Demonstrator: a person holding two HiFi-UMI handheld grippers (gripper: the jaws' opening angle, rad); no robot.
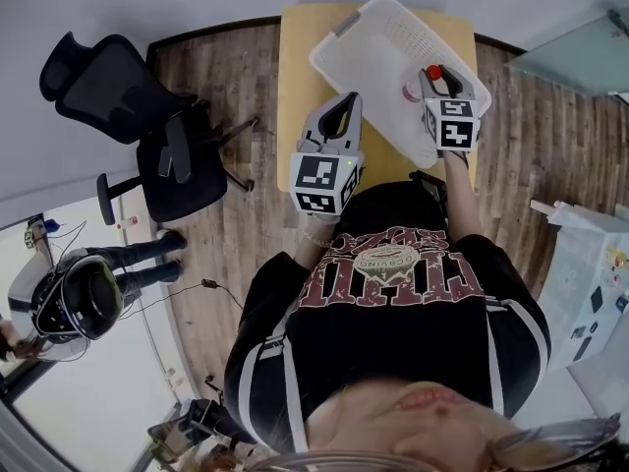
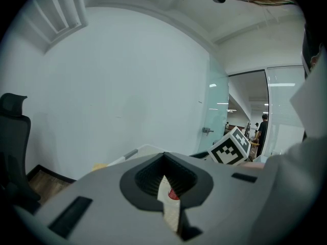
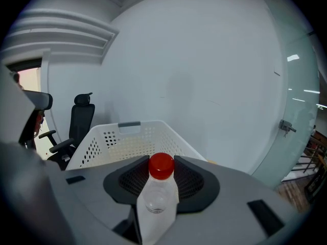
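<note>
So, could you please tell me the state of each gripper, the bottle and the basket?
Left gripper: shut, nothing between its jaws.
Right gripper: shut on the bottle.
Bottle: clear, red cap on, gripped by its neck.
Basket: upright on the table, open-topped.

Left gripper [image 1: 349, 104]: is pointing forward, away from the torso; its jaws are resting together at the tips, with nothing between them.
Right gripper [image 1: 433, 79]: is pointing forward, further out than the left; its jaws are clamping a bottle [image 3: 156, 200] below the cap.
Left arm: is bending close in front of the chest, the wrist [image 1: 316, 232] showing just behind the marker cube.
Right arm: is reaching forward, the forearm [image 1: 462, 200] stretching nearly straight.
Spacing: the grippers are sitting side by side, apart.
</note>
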